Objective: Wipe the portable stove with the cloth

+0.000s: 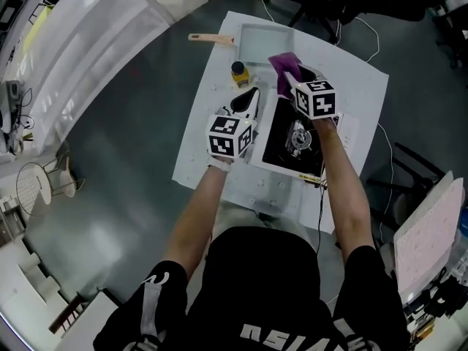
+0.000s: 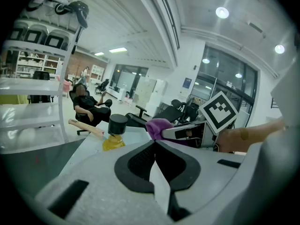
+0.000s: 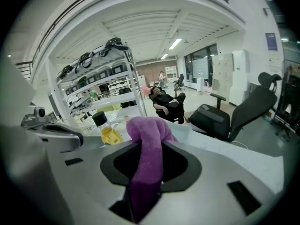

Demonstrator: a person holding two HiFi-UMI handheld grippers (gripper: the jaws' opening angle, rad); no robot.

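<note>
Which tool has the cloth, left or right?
The right tool: the purple cloth is clamped between its jaws and drapes over them. The left tool has its jaws together, nothing in them.

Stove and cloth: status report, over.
Right gripper shut on cloth, at stove's far end. Left gripper shut, empty, beside stove. Nothing in the way.

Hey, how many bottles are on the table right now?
1. The black-capped bottle of yellow liquid stands on the white table, beside the purple cloth and in front of the tray. Others may be hidden from view.
</note>
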